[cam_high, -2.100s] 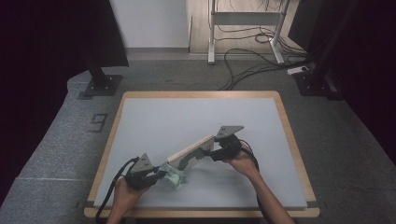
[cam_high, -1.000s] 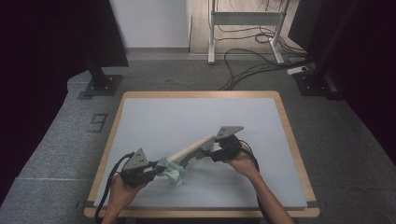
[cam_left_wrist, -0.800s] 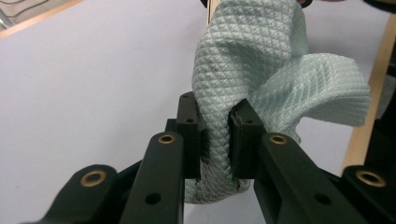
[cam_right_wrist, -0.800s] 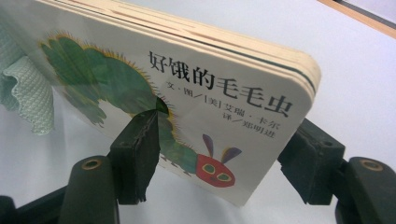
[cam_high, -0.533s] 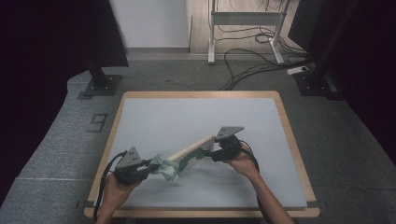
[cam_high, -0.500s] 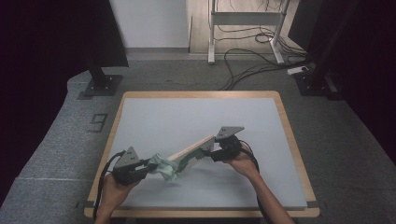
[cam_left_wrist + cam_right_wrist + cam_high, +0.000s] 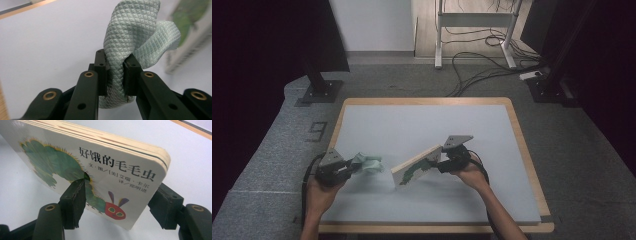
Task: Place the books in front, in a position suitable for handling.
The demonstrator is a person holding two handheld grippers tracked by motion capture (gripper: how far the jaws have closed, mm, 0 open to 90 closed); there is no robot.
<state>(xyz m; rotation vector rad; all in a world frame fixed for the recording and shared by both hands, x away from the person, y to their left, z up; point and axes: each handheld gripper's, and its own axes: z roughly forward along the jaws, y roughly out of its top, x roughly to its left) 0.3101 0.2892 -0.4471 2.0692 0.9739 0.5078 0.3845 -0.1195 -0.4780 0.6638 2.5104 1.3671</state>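
Note:
A pale green waffle-weave cloth (image 7: pixel 370 163) (image 7: pixel 135 32) is bunched between the jaws of my left gripper (image 7: pixel 348 169) (image 7: pixel 115 65), which is shut on it at the table's front left. To its right, a gap apart, a thick board book (image 7: pixel 414 167) (image 7: pixel 100 162) with a green caterpillar on its cover is tilted up on its lower end. My right gripper (image 7: pixel 438 163) (image 7: pixel 118 200) is shut on the book's upper end, one pad on the cover and one behind. In the left gripper view the book (image 7: pixel 191 22) shows blurred at the right.
The pale table top (image 7: pixel 412 125) has a wooden rim (image 7: pixel 427 101). Grey carpet surrounds it. A black stand base (image 7: pixel 318 92) sits at the back left, cables (image 7: pixel 482 75) and a metal frame (image 7: pixel 472 30) at the back, another black base (image 7: pixel 552 87) at the right.
My left gripper has drawn the cloth leftward, away from the book it was touching. The right gripper and the book have stayed in place.

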